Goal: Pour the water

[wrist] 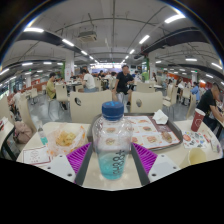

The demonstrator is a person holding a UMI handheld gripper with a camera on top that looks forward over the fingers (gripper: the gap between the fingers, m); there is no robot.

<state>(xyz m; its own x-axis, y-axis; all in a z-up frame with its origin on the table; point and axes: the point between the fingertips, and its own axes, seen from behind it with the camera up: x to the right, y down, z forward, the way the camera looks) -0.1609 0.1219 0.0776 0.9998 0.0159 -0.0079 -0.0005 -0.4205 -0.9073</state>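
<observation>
A clear plastic water bottle with a blue cap and a blue label stands upright between my fingers, partly filled with water. My gripper is shut on it, and the purple pads press against its two sides. The bottle's base sits just above or on the pale table; I cannot tell which. A yellowish cup stands on the table to the right of the fingers.
A tray with food and paper lies ahead on the left, and another tray on the right. A red cup stands at the far right. Chairs and seated people fill the hall beyond the table.
</observation>
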